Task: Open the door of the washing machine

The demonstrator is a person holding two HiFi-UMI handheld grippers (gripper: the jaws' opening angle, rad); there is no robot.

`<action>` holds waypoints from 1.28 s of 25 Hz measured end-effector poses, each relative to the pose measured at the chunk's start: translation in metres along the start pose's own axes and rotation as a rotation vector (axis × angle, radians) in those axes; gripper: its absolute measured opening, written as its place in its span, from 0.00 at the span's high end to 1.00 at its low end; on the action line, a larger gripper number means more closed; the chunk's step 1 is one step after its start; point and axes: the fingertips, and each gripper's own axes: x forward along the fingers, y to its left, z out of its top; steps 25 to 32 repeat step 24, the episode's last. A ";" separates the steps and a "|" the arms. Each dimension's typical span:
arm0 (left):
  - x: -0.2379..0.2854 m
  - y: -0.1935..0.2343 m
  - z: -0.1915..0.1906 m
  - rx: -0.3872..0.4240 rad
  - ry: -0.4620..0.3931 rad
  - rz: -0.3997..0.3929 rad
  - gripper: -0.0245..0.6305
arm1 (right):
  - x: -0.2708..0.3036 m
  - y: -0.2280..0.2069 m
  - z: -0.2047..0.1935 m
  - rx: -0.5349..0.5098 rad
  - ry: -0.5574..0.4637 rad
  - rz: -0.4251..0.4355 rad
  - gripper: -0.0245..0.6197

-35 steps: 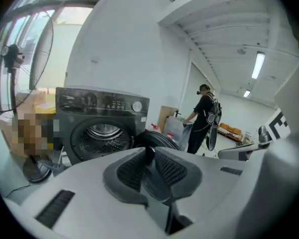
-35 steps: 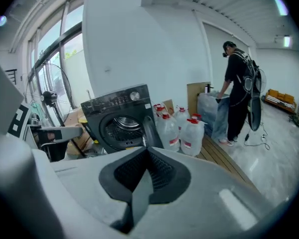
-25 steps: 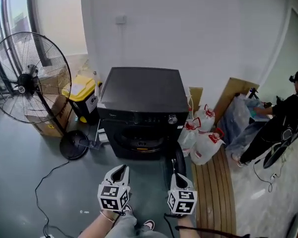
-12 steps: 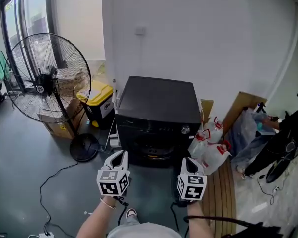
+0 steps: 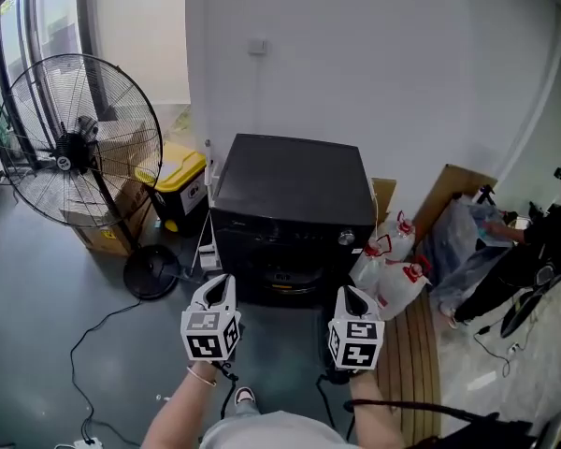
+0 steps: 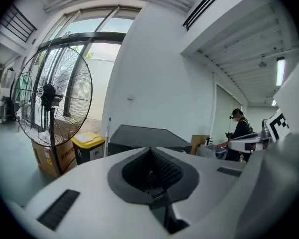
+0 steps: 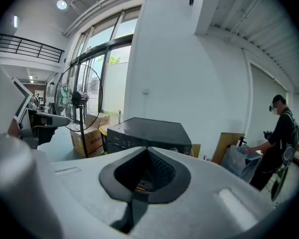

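Standing against the white wall point(image 5: 374, 73), the black washing machine point(image 5: 285, 218) has a pedestal fan point(image 5: 79, 152) on its left and red-capped white jugs point(image 5: 393, 274) on its right. The left gripper point(image 5: 219, 286) and right gripper point(image 5: 349, 296) hover before its front, clear of it. Both have their jaws pressed together on nothing.

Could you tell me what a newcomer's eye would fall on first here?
The black washing machine stands against the white wall in the middle, with a large standing fan to its left. In front of it, the left tool and right tool are both shut and empty.
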 end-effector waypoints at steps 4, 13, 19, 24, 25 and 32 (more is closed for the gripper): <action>0.002 0.000 -0.004 0.003 0.010 -0.002 0.95 | 0.000 -0.007 -0.003 0.041 0.009 -0.013 0.95; 0.004 -0.001 -0.004 0.017 0.013 -0.003 0.95 | -0.001 -0.011 -0.005 0.053 0.014 -0.021 0.95; 0.005 -0.002 -0.008 0.016 0.014 0.002 0.95 | -0.001 -0.011 -0.005 0.047 0.009 -0.020 0.95; 0.006 -0.002 -0.012 0.014 0.019 0.006 0.95 | -0.001 -0.015 -0.007 0.053 0.005 -0.025 0.95; 0.006 -0.002 -0.012 0.014 0.019 0.006 0.95 | -0.001 -0.015 -0.007 0.053 0.005 -0.025 0.95; 0.006 -0.002 -0.012 0.014 0.019 0.006 0.95 | -0.001 -0.015 -0.007 0.053 0.005 -0.025 0.95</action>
